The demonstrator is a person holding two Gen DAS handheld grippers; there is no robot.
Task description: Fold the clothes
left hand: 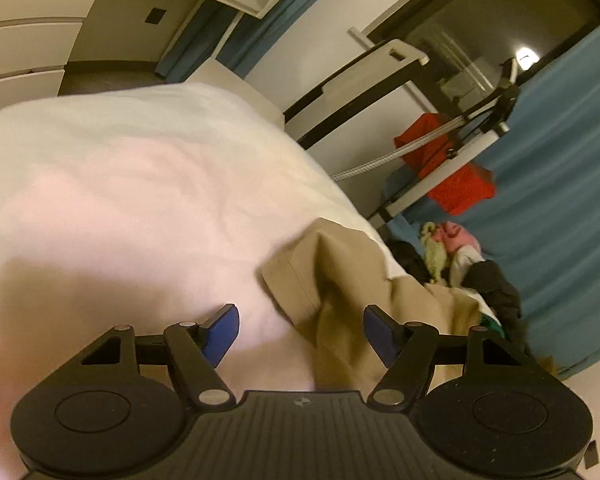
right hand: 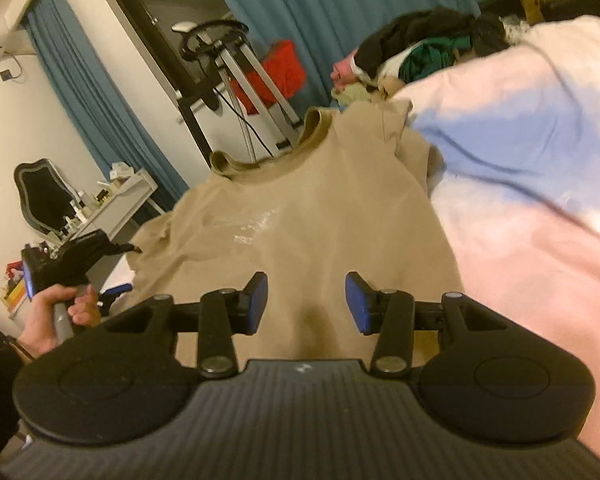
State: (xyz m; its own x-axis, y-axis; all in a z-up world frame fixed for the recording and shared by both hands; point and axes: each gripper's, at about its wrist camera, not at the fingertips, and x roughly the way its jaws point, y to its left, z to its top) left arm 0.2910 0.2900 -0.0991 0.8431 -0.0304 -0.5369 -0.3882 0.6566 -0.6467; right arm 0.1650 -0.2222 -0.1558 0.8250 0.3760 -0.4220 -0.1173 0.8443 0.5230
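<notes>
Tan cotton, soft and limp: the shirt (right hand: pixel 300 216) lies spread on the bed (right hand: pixel 540 200), collar away from the right tool (right hand: pixel 306 300), its hem just under that tool's tips. It looks light and will likely sag and crease wherever lifted, so hems, sleeves or shoulder seams are the sensible holds. The left tool (left hand: pixel 300 332) stands wide and empty, a sleeve (left hand: pixel 320 280) just ahead between its blue pads. The right tool is also wide, holding nothing. A heap of other clothes (right hand: pixel 428 44) sits far ahead, to the right.
</notes>
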